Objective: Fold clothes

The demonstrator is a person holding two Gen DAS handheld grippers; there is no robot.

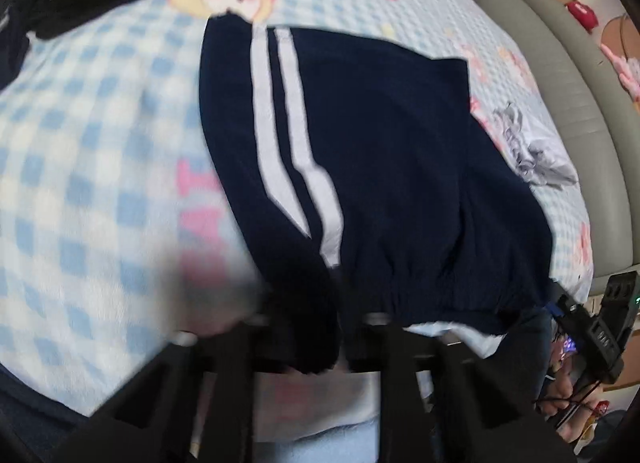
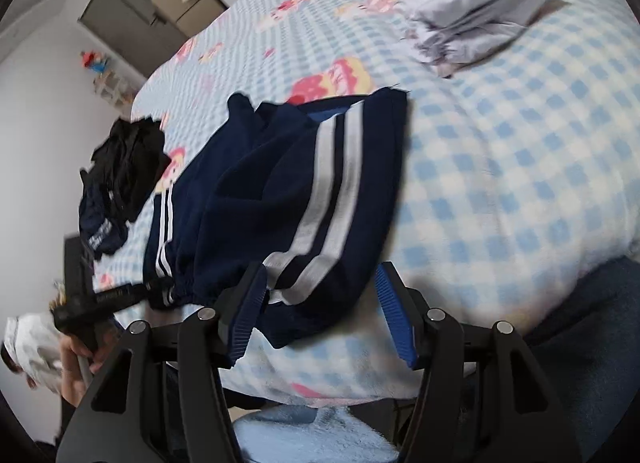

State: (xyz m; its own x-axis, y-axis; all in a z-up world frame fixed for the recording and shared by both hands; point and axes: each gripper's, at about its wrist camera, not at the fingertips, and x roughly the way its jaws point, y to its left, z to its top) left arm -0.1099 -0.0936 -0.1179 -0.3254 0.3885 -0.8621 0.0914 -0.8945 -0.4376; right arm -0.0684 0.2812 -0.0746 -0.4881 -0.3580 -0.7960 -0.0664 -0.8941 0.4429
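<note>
The navy shorts (image 1: 380,151) lie spread on the checked bed (image 1: 100,143), directly ahead of both tools, with the elastic waistband at the near edge and the leg hems at the far end. Their long axis, judged by the 2 white side stripes (image 1: 288,135), runs away from the tools, near to far.

The left tool (image 1: 316,343) sits at the near left corner of the waistband. A fold of navy cloth hangs down between its dark fingers, so it appears to be clamped on that corner, though the blur there makes the contact hard to confirm.

The right tool (image 2: 320,315) stands wide apart, its blue ribbed pads (image 2: 394,319) on either side of the near striped corner of the shorts (image 2: 304,191); the cloth reaches in between them, but I cannot see it being pinched. From this side 1 layer of the shorts already lies doubled over another, the stripes of each showing.

The coming move turns on that near-to-far axis: both tools are at the waistband end, the left seemingly the one with a hold, so the fold would likely carry the near edge forward toward the hems.

A black garment (image 2: 128,155) is heaped to the left of the right tool's view, and a grey folded piece (image 2: 476,19) lies well beyond, far right.
</note>
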